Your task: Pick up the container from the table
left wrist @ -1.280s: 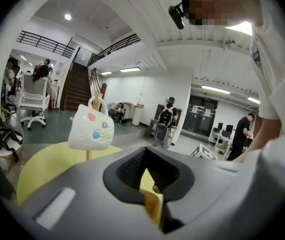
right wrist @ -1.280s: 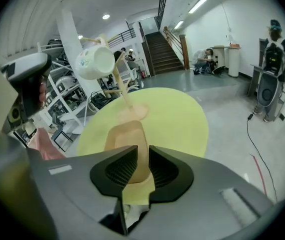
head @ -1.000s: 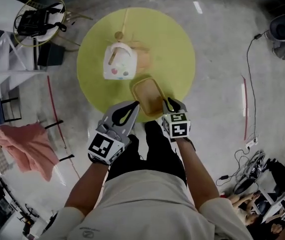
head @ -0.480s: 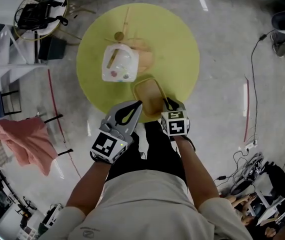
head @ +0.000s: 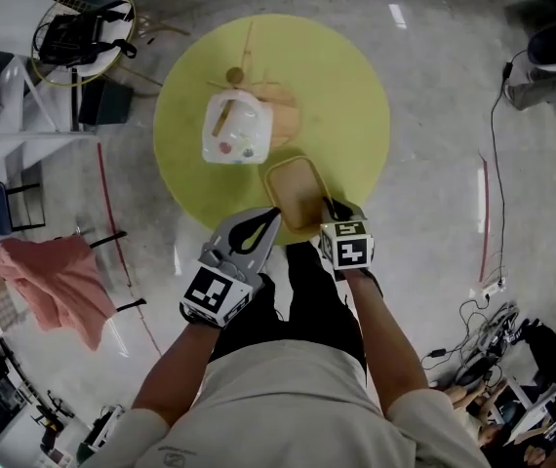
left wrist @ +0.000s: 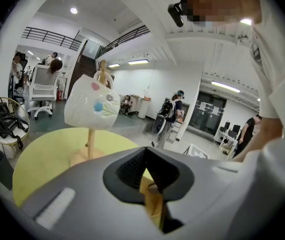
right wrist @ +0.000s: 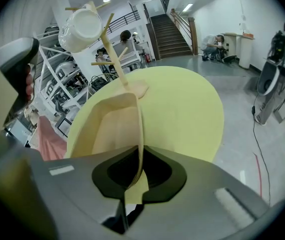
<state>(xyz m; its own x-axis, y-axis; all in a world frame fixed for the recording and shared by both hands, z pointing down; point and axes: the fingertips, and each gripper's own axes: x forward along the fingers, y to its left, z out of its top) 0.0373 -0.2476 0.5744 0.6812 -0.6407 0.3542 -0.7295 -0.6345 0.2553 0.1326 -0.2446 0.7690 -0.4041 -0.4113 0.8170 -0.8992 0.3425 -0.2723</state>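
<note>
The container (head: 297, 191), a tan rectangular tub, sits at the near edge of the round yellow table (head: 346, 96). My right gripper (head: 335, 207) is shut on the tub's near right rim. In the right gripper view, the thin wall of the container (right wrist: 112, 129) runs straight between the jaws of my right gripper (right wrist: 138, 171). My left gripper (head: 274, 214) is at the tub's near left corner. In the left gripper view, the jaws of my left gripper (left wrist: 146, 164) are closed with the tan container (left wrist: 153, 201) pinched in the narrow gap.
A wooden mug tree (head: 244, 61) with a white mug (head: 234, 130) stands on the table just beyond the container. On the floor to the left are a pink cloth (head: 59, 281) and a round stand with a black bag (head: 73, 37). Cables (head: 488, 291) trail on the right.
Almost nothing. The view has shifted a little, and both grippers stay at the container by the table's near edge.
</note>
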